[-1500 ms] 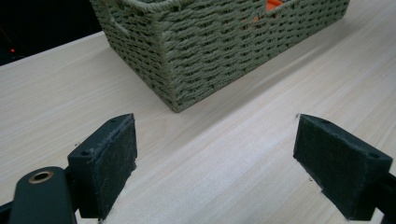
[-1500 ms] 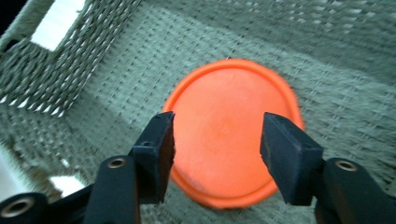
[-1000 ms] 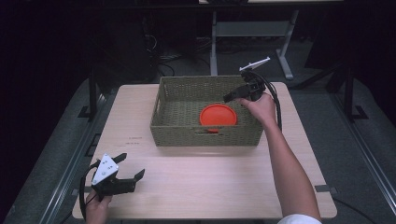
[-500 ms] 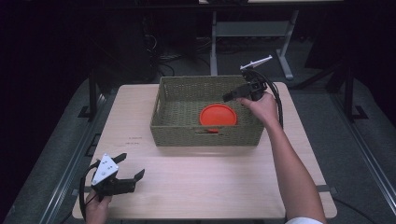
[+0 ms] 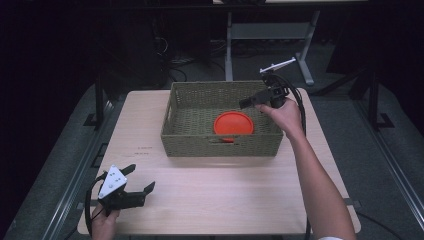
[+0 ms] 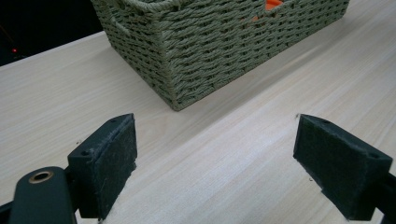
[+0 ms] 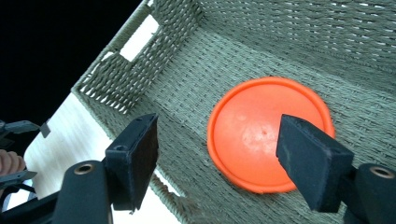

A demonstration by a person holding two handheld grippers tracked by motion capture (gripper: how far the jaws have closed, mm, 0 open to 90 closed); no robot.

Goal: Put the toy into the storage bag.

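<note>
A woven green basket (image 5: 222, 145) sits toward the far middle of a pale wooden bench (image 5: 225, 195). An orange disc (image 5: 233, 123) lies flat on the basket floor, close to the near wall and right of centre.

Compared with a second ago, little has changed: the right hand-held gripper (image 5: 246, 104) remains above the basket's right rim, aimed inward over the disc, and the disc lies in the same place. Its jaws have just been opening a little further and now stand wide apart, with nothing pressed between them; in the right gripper view (image 7: 217, 154) the disc (image 7: 261, 135) lies below the gap, untouched.

The left hand-held gripper (image 5: 142, 180) has kept to the bench's near left corner, jaws apart and empty, facing the basket's corner (image 6: 196, 56) across bare wood.

Open bench runs all along the front, between the basket's near wall and the bench edge. To the basket's left lies a broad strip, to its right a narrower one.
</note>
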